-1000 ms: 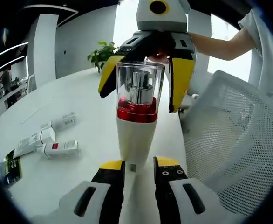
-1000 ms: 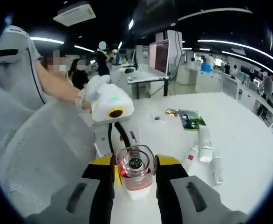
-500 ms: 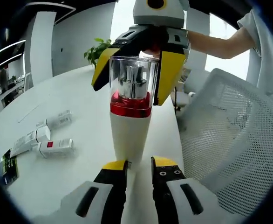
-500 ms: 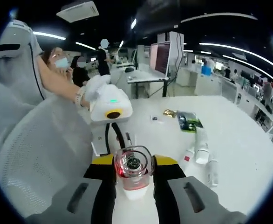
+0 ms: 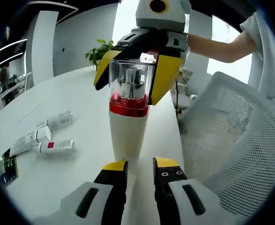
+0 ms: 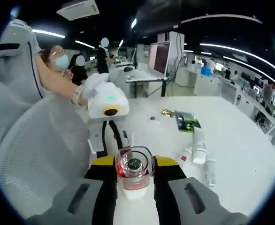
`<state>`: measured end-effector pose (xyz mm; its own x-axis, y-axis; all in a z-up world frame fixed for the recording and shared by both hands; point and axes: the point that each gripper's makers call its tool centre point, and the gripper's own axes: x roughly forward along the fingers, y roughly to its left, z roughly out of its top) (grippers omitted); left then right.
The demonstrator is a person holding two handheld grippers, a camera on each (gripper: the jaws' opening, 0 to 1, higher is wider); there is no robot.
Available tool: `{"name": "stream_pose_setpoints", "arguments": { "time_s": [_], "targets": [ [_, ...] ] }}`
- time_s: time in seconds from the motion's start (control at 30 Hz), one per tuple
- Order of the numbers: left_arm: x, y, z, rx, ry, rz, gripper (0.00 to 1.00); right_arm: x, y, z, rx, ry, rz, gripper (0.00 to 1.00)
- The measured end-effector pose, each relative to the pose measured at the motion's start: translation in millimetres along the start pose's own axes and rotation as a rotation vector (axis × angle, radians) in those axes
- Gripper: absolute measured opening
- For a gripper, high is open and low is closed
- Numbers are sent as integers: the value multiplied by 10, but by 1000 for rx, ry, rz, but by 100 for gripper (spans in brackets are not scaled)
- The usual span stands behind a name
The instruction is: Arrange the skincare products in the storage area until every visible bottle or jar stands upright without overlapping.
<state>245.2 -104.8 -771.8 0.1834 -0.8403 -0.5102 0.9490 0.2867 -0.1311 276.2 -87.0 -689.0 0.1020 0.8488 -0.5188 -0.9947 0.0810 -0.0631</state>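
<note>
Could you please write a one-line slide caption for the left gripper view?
Right gripper clamps the clear cap of an upright white bottle with a red collar on the white table.

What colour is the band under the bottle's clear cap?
Red band on the bottle, clearest in the left gripper view.

White round table (image 5: 81, 93), mesh chair (image 5: 231, 140), potted plant (image 5: 99, 52), open office with desks, ceiling strip lights (image 6: 231, 46)

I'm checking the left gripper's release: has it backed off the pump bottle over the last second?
Yes. In the left gripper view the left gripper sits a little short of the pump bottle's base, where it reached alongside it before; the tubes barely shift.
</note>
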Motion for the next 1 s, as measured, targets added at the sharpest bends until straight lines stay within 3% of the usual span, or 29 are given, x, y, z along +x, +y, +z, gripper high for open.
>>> {"name": "stream_pose_setpoints", "arguments": {
  "time_s": [1.0],
  "targets": [
    [-28,58,4,-8,7,23,18,-184,-520,-148,34,20,-50,28]
  ]
}}
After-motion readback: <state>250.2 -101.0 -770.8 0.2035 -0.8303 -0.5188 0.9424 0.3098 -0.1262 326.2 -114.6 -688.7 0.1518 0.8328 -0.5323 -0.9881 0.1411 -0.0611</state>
